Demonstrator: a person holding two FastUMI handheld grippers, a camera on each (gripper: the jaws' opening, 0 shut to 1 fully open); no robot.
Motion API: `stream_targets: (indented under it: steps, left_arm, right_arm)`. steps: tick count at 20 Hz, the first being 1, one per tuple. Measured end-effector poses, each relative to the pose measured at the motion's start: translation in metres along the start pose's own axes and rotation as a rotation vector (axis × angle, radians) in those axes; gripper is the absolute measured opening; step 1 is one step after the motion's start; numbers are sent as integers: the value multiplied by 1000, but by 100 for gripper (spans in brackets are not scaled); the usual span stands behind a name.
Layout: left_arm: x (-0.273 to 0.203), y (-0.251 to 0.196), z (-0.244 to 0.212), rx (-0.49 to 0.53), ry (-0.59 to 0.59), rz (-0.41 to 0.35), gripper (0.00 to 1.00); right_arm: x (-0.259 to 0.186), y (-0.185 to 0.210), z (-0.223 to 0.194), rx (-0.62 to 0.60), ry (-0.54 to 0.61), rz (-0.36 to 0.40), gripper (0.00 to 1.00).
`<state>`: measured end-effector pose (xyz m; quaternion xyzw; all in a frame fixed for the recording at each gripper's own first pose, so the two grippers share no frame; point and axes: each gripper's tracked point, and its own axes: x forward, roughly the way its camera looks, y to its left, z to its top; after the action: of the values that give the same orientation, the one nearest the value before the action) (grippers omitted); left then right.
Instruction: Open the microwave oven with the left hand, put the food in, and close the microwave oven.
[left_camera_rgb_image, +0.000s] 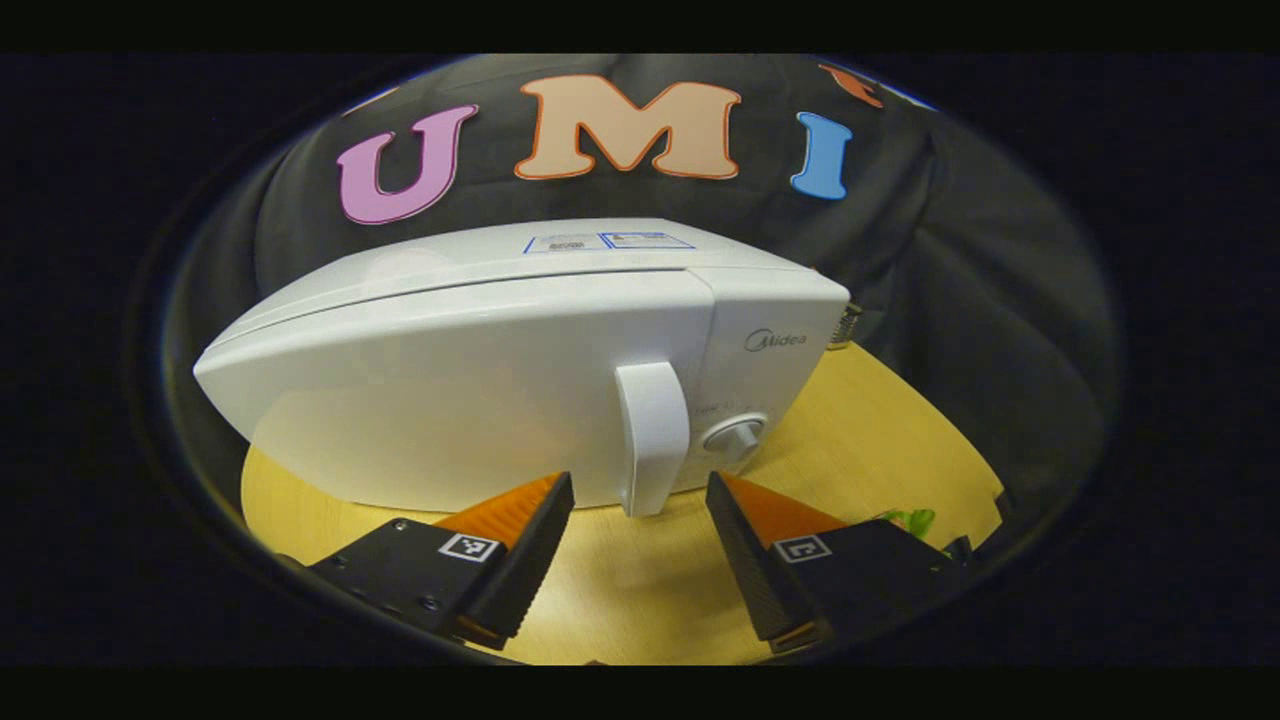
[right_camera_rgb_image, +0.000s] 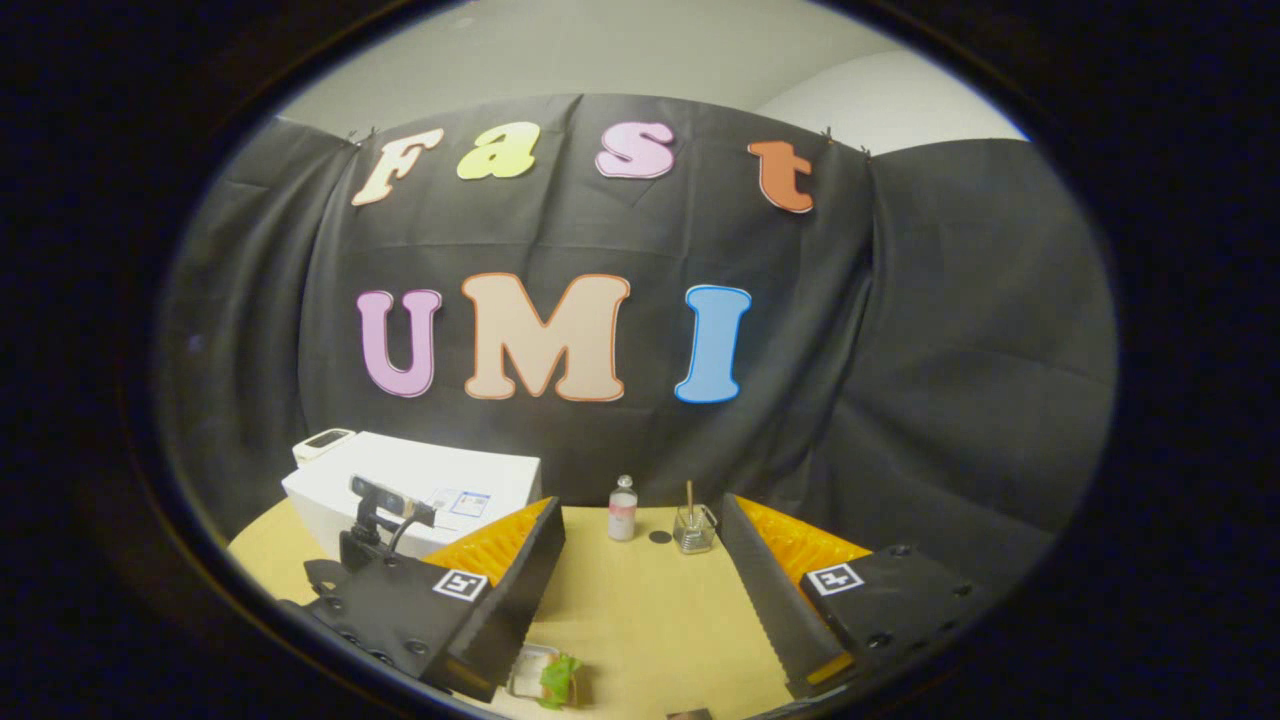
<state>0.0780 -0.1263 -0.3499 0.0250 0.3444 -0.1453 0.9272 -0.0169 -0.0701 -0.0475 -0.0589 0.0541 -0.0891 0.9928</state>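
The white microwave (left_camera_rgb_image: 480, 380) stands on the wooden table with its door shut. Its upright door handle (left_camera_rgb_image: 652, 435) is just beyond my left gripper (left_camera_rgb_image: 640, 482), which is open with the handle lined up between the two fingertips and not touching them. A round knob (left_camera_rgb_image: 733, 437) sits right of the handle. The food, a green item in a small clear tray (right_camera_rgb_image: 548, 678), lies on the table below my right gripper (right_camera_rgb_image: 640, 515), which hangs open and holds nothing. In the right gripper view the microwave (right_camera_rgb_image: 440, 480) is at the left, with the left gripper's back and camera (right_camera_rgb_image: 372, 515) before it.
A small bottle (right_camera_rgb_image: 622, 508) and a glass jar with a stick (right_camera_rgb_image: 693, 528) stand at the back of the round wooden table (right_camera_rgb_image: 650, 610). A bit of green (left_camera_rgb_image: 908, 520) shows at the right in the left gripper view.
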Motion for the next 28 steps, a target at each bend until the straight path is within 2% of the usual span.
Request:
stream_targets:
  steps: [1, 5, 7, 9, 10, 13, 14, 15, 16, 19, 20, 22, 28]
  left_arm:
    - [4, 0, 1, 5, 3, 2, 83]
    - [11, -4, -1, -6, 15, 6, 76]
    - [12, -2, 0, -14, 18, 27, 69]
    - [15, 0, 0, -28, 23, 50, 56]
    - [15, 1, -2, -40, 30, 51, 45]
    - [18, -3, -2, -97, 37, 47, 38]
    - [17, -3, -2, -103, 39, 59, 31]
    - [19, -2, -2, -96, 40, 70, 34]
    - [19, -2, -1, -85, 42, 81, 29]
    - [19, -1, -1, -82, 48, 96, 29]
    - [18, -1, -3, -93, 49, 100, 25]
    - [17, -2, -3, -101, 43, 103, 24]
    - [15, -2, -3, -109, 27, 94, 18]
  right_arm:
    - [1, -3, -1, -2, 3, -5, 94]
    - [3, -11, -8, -5, 20, -8, 94]
    - [4, -14, -11, -12, 24, -7, 94]
    - [6, -16, -15, -23, 33, -4, 94]
    - [6, -17, -16, -32, 34, -5, 94]
    - [6, -26, -17, -61, 33, -19, 99]
    - [5, -27, -17, -65, 32, -21, 99]
    - [5, -29, -18, -67, 34, -24, 100]
    - [5, -31, -19, -68, 36, -28, 98]
    - [4, -34, -27, -59, 50, -26, 94]
    - [3, -34, -28, -57, 52, -23, 94]
    - [2, -36, -31, -57, 58, -19, 94]
    - [2, -33, -38, -51, 72, 30, 94]
